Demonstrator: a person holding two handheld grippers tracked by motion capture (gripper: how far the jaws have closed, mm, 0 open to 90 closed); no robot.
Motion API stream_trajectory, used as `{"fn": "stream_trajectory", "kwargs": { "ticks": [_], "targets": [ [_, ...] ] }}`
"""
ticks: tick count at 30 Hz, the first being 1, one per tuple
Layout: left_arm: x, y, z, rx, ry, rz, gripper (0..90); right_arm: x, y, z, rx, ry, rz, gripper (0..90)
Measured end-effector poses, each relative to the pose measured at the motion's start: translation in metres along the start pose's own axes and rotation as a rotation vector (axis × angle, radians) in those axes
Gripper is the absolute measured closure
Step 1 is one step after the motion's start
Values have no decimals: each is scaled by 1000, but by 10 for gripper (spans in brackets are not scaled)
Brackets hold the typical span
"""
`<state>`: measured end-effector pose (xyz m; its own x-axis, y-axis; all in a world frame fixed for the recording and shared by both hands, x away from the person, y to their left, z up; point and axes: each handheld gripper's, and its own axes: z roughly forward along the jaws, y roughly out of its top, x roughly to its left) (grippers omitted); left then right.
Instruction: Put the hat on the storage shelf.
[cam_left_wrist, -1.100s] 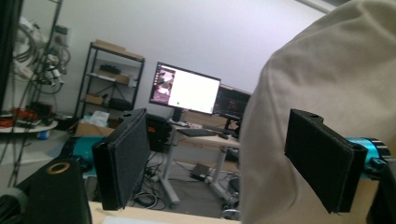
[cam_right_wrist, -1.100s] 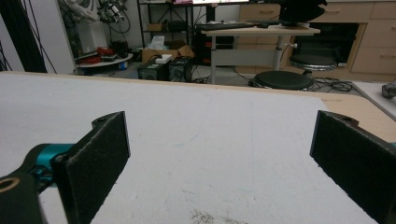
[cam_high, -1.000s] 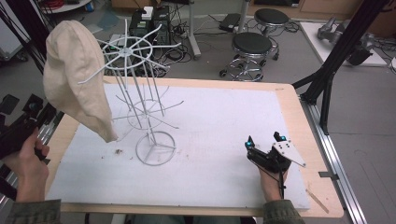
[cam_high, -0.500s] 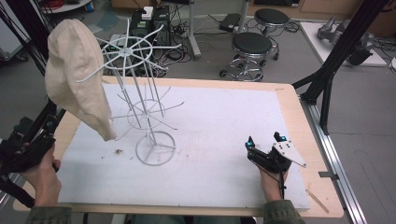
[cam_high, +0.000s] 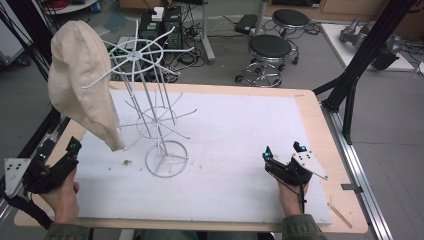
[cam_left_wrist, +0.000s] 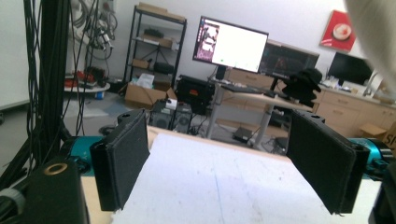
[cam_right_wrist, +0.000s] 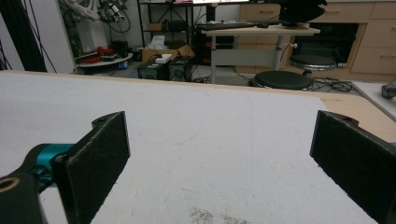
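Observation:
A white wire rack (cam_high: 159, 131) stands on the left half of the white mat (cam_high: 240, 130). A cream cloth hat (cam_high: 82, 82) hangs from one of its top arms, drooping toward the table's left edge. My left gripper (cam_high: 62, 150) is held at the front left corner, below the hat, and is open. Between its jaws in the left gripper view (cam_left_wrist: 224, 158) there is only bare mat, and the cream cloth (cam_left_wrist: 373, 28) shows at the top right. My right gripper (cam_high: 283, 150) rests low on the mat at the front right, open (cam_right_wrist: 219, 154) with nothing in it.
The mat lies on a wooden table (cam_high: 320, 120). A speck of debris (cam_high: 127, 161) lies left of the rack's base ring. Black frame legs (cam_high: 350, 85) rise at the right, and two stools (cam_high: 270, 47) and computer boxes (cam_high: 162, 20) stand behind the table.
My left hand and gripper have come in from the left edge, moving right and nearer to the table's front left corner. The right gripper has stayed still.

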<state>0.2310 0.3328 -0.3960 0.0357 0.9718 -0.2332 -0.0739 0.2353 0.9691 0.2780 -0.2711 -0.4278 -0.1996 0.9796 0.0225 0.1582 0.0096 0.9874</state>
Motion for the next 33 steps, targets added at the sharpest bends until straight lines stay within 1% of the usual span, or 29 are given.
{"fn": "stream_trajectory", "kwargs": {
  "ticks": [2,4,5,8,13,16,17,18,19,21,23,26,32,33],
  "targets": [
    [-2,-5,2,7,-12,10,209,0,0,0,-3,-1,-2,38],
    [-4,-11,2,6,-7,39,199,-1,0,0,-1,-1,-4,38],
    [-4,-15,3,4,-4,44,191,-1,0,0,-1,0,-3,38],
    [-4,-21,5,11,5,51,180,-1,0,-1,-3,-3,2,38],
    [-5,-29,7,31,-3,73,179,-2,0,-1,-1,-2,-2,38],
    [-5,-33,9,49,-13,73,176,-2,0,-1,-2,-2,-2,38],
    [-6,-35,9,56,-16,68,177,-2,0,-1,-2,-3,-3,38],
    [-6,-36,9,62,-22,61,177,-2,0,-2,-1,-4,0,38],
    [-6,-37,8,67,-34,61,177,-3,-1,-2,-3,-5,-7,38],
    [-7,-40,9,76,-43,63,177,-3,-1,-3,-1,-7,1,38],
    [-7,-41,9,94,-53,54,177,-3,-1,-5,0,-9,1,38],
    [-7,-43,9,101,-62,55,178,-5,-1,-7,1,-18,0,38],
    [-8,-46,9,117,-76,53,178,-8,-4,-9,10,-22,18,38],
    [-8,-46,9,119,-78,48,179,-8,-4,-9,14,-20,34,38]
  ]
}}
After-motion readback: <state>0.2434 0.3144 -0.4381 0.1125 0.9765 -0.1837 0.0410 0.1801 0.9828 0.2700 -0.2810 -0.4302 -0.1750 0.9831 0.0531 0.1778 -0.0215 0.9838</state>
